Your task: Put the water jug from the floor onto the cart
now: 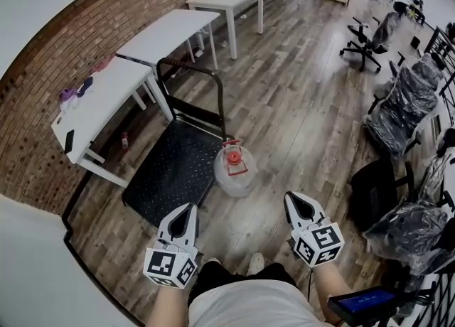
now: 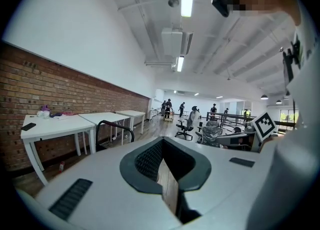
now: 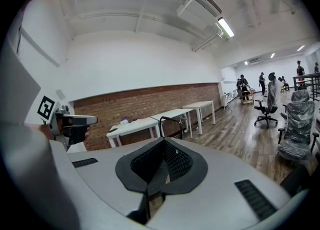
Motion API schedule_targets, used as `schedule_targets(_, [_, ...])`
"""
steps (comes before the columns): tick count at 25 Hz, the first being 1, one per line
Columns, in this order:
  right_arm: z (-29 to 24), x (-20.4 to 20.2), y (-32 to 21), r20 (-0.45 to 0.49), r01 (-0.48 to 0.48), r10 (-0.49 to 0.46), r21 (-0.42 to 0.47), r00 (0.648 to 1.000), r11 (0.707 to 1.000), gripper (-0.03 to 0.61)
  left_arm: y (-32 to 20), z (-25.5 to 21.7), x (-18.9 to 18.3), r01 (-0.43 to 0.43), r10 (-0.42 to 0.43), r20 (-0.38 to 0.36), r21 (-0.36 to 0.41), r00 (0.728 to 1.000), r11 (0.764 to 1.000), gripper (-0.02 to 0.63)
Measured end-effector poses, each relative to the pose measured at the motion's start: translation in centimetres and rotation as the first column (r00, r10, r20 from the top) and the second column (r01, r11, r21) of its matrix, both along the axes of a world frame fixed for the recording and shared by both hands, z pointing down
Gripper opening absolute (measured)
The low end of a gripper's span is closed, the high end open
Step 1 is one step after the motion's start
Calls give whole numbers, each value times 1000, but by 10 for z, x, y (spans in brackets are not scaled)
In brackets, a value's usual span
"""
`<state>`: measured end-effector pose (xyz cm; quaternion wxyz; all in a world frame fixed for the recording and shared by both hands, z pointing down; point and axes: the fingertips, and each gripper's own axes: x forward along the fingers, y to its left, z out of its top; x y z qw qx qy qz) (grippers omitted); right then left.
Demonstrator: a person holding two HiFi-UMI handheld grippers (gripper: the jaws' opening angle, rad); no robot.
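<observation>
on the floor (image 1: 298, 119) beside the cart (image 1: 167, 169) stands the water jug (image 1: 233, 170) — left tongs (image 1: 191, 207) and right tongs (image 1: 288, 196) closed, empty.

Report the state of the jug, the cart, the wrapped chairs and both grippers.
Water jug: upright on the floor beside the cart, red cap on, not held.
Cart: nothing on its deck, handle standing up at the far end.
Left gripper: jaws shut, holding nothing, short of the jug.
Right gripper: jaws shut, holding nothing, short of the jug.
Chairs: covered in plastic wrap.
</observation>
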<state>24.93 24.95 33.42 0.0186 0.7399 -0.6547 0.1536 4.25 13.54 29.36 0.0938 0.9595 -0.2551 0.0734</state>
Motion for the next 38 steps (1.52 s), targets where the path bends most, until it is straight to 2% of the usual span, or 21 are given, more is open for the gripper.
schedule_targets(7, [10, 13, -38, 14, -10, 10, -15, 1000, 1000, 2, -47, 6, 17, -9, 9, -14, -13, 1000, 1000, -6])
schedule_targets(16, [0, 11, -120, -24, -48, 47, -23, 999, 999, 2, -142, 17, 26, -66, 66, -27, -31, 997, 997, -6])
schedule_targets(24, [-7, 5, -192, -61, -88, 86, -21, 994, 996, 2, -219, 27, 18, -112, 112, -9, -21, 994, 993, -6])
schedule_targets(30, [3, 3, -217, -67, -119, 114, -71, 991, 990, 2, -249, 46, 17, -141, 141, -4, -69, 990, 988, -6])
schedule_targets(38, [47, 22, -249, -41, -55, 51, -114, 998, 992, 2, -249, 73, 27, -89, 93, 29, -108, 995, 990, -6])
